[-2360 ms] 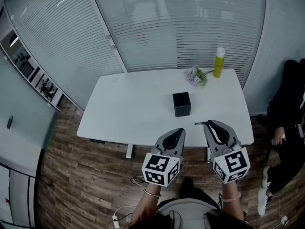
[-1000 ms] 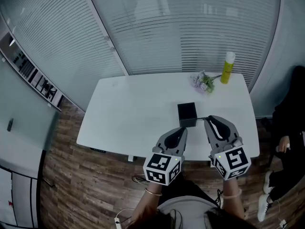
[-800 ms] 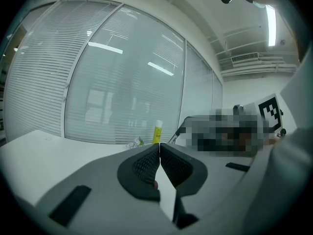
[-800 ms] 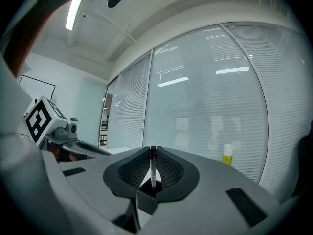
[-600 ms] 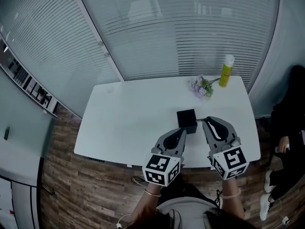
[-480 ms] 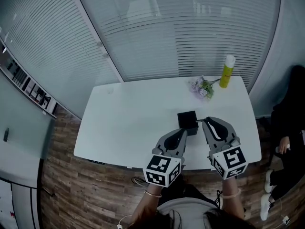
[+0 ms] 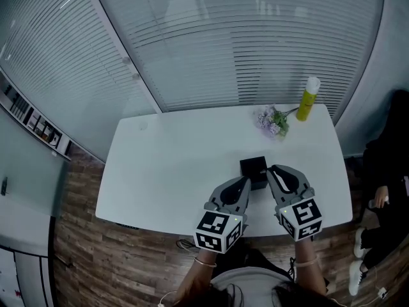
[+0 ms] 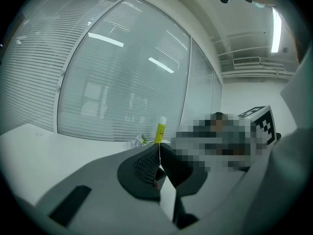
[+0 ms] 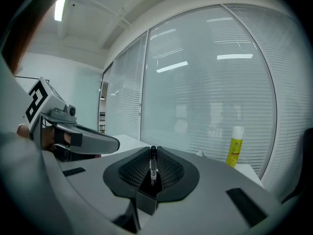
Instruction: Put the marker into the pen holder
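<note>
The right gripper (image 9: 153, 154) has its fingers clamped on the marker (image 9: 153, 168), which stands upright between them, dark cap at the top. Right under it sits the holder (image 7: 254, 169), a small black box near the middle of the white tabletop (image 7: 166, 158). The marker's lower end is at the holder's open top; from here I cannot tell if it is inside yet.

The left gripper (image 8: 159, 153) hangs just beside, on the holder's near left side, its fingers pressed together with nothing between them.

At the far right corner of the tabletop a yellow bottle (image 7: 308, 98) stands upright, with a small bunch of flowers (image 7: 273, 120) lying close to it. A person (image 7: 383, 171) in dark clothes sits off the tabletop's right end.
</note>
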Demonstrator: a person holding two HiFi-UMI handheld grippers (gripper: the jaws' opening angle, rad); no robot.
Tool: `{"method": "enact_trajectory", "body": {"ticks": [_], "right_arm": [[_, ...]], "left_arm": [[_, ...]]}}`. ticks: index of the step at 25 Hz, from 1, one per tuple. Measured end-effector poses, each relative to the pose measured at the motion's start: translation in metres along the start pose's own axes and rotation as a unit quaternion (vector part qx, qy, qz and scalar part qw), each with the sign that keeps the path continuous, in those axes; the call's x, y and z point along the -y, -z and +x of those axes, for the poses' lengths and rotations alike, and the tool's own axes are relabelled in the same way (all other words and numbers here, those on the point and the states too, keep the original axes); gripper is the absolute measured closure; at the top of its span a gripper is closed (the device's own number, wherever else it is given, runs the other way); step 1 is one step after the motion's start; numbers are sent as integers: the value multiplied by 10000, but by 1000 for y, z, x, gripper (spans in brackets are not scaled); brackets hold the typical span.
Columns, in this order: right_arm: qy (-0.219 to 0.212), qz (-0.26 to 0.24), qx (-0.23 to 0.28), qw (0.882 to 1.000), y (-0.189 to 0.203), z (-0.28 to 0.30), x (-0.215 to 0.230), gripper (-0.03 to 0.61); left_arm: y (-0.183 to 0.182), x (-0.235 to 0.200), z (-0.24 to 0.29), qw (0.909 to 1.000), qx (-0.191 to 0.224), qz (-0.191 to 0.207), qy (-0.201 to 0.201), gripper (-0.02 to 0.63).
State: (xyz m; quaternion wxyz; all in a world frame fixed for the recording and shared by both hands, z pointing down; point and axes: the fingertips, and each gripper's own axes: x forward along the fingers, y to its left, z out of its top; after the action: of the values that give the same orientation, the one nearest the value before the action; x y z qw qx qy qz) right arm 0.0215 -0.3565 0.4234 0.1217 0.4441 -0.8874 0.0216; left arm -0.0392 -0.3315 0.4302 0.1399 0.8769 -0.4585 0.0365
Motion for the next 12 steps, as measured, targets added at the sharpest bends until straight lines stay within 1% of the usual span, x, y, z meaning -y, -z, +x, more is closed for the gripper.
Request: {"method": "enact_trajectory", "body": {"ticks": [12], "right_arm": [[-28,93,-662,9978,45,33,4,509]], "left_arm": [[19,-21,15,9994,-242,-236,59,592]]}}
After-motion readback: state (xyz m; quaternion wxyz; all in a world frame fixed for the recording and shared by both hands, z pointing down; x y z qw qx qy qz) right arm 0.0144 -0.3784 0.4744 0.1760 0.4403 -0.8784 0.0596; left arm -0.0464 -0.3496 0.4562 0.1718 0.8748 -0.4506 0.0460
